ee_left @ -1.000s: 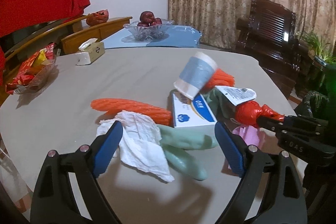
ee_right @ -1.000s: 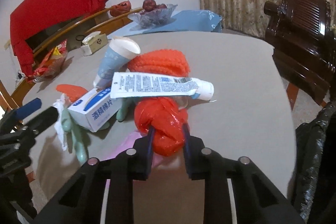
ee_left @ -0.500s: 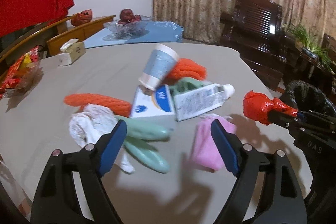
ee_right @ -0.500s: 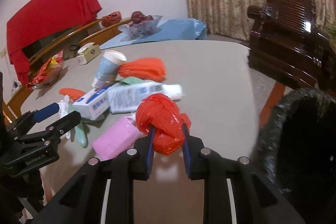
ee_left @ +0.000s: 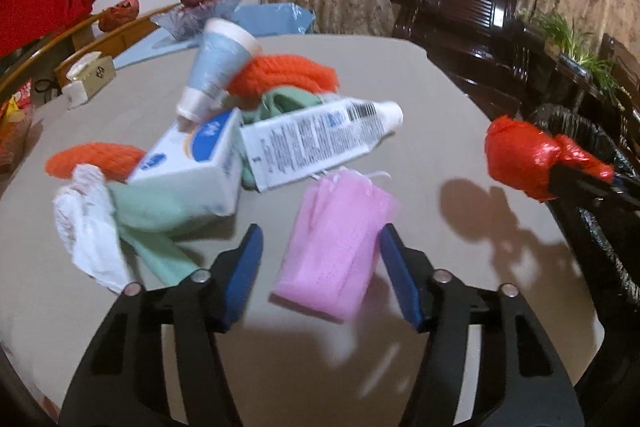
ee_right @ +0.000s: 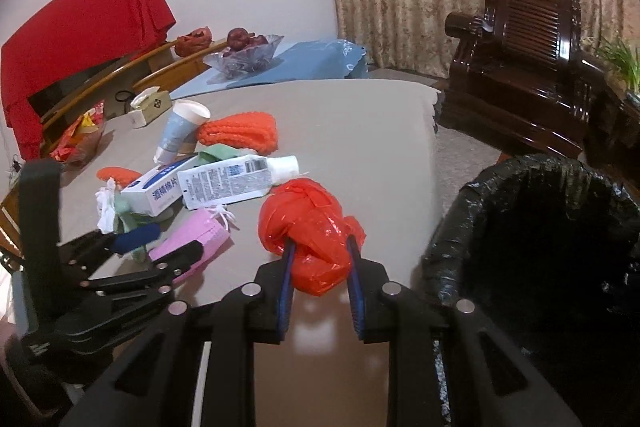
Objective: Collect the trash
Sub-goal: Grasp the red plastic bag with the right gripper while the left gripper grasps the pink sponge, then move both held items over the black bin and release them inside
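Pink and soft, the folded face mask (ee_left: pixel 338 247) lies flat on the grey counter (ee_left: pixel 420 95), right between the blue pads of my left tool (ee_left: pixel 320 269). Its jaws are closing around the mask; the right pad is at the mask's edge, the left pad still shows a gap of bare counter. My right tool (ee_right: pixel 320 263) is pinching a knotted red plastic bag (ee_right: pixel 308 247), held clear above the counter near its edge, just beside the black-lined trash bin (ee_right: pixel 532 259). Beyond the mask sits the remaining heap: a toothpaste tube (ee_left: pixel 316 141) leaning on a white and blue box (ee_left: pixel 192 167), a paper cup (ee_left: pixel 218 67), orange cloths (ee_left: pixel 284 77), a green glove (ee_left: pixel 156 227) and a crumpled white tissue (ee_left: pixel 88 227).
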{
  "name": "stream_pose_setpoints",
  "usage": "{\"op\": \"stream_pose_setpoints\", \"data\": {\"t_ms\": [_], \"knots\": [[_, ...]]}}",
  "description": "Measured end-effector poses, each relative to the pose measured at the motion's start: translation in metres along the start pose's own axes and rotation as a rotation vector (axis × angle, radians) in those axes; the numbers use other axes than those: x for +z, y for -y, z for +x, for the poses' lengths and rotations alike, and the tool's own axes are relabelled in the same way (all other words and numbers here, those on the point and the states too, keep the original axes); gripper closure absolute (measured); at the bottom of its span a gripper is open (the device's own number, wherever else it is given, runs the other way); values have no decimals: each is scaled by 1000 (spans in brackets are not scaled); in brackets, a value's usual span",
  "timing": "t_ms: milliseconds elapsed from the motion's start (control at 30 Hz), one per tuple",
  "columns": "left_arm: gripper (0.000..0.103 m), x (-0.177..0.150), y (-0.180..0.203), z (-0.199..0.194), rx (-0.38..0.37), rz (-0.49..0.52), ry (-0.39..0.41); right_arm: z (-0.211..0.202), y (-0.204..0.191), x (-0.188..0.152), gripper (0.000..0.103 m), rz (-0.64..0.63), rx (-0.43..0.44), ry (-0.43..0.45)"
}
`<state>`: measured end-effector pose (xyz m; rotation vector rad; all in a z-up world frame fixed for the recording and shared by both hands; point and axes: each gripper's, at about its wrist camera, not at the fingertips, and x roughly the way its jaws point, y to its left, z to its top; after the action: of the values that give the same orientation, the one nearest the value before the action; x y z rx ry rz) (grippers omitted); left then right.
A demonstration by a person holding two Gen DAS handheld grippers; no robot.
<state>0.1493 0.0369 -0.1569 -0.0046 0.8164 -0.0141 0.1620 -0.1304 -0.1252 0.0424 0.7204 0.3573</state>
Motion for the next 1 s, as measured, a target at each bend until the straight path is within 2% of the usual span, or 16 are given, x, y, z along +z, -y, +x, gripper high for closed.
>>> {"op": "stream_pose_setpoints", "data": {"t_ms": [100,167,267,600,1000], "knots": [[74,-3,3,6,-2,4,-22,-1,2,-2,80,7,-1,-1],[81,-2,5,3,-8,9,-10,-2,3,-2,79,12,0,1],[86,1,4,-3,-6,9,0,-4,2,-1,79,15,4,8],[88,21,14,-46,-29,2,85,-26,4,7,79,31,5,61],[88,38,52,-75,-94,34,132,-73,34,9,80,85,-65,130]]}}
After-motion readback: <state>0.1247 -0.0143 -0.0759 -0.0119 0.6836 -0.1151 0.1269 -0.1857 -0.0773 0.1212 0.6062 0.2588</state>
